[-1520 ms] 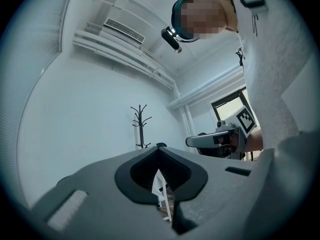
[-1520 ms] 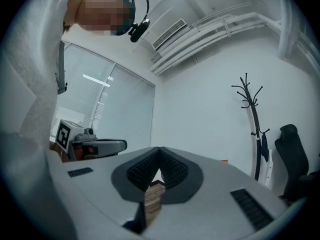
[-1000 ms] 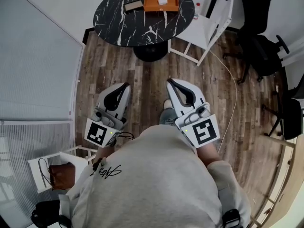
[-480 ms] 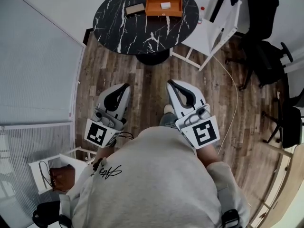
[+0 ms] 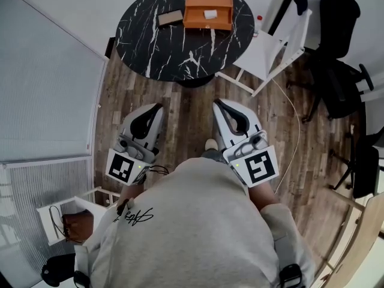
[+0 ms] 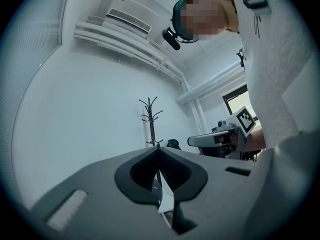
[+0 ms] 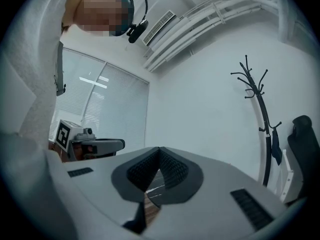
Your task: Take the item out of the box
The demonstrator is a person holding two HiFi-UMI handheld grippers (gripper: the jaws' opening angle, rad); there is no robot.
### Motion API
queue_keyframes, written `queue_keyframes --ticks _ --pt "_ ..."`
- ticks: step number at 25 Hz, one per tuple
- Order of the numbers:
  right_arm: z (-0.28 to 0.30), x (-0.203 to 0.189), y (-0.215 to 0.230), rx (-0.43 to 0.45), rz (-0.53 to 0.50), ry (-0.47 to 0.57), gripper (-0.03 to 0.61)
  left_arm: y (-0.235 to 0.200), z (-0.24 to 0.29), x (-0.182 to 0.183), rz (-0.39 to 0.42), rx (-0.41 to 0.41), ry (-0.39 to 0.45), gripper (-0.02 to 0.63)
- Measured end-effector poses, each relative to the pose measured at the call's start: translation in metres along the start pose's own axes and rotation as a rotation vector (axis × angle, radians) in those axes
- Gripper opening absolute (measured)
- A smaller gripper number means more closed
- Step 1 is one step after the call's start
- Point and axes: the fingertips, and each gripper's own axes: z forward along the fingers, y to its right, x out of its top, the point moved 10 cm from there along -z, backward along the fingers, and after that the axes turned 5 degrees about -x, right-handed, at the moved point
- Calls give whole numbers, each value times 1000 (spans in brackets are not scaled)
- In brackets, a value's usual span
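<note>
Well ahead of both jaws, box [image 5: 207, 9]

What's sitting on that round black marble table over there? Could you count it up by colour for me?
Orange box: 1
White item inside the box: 1
Brown flat object beside the box: 1
Total: 3

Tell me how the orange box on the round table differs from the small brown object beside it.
The orange box is bright orange, the small brown object dull tan. The box is larger than the brown object. The box has a small white item inside; the brown object looks flat and bare. Both lie on the black marble-patterned round table, side by side.
</note>
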Motion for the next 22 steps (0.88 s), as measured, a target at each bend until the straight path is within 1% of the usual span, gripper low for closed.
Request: queue_keyframes --ticks 4,8,13,20,22 --pt "12 -2 19 2 7 1 9 -9 19 -2 6 2 0 3" --pt "28 -3 42 1 -16 16 9 -21 39 -5 12 9 1 3" --pt "42 -7 59 30 16 1 9 -32 60 -11 -10 18 7 3" --pt "51 -15 83 47 17 -7 9 -35 82 -20 -14 27 13 3" --pt "53 -16 89 50 8 11 9 -34 84 -21 -14 32 5 3"
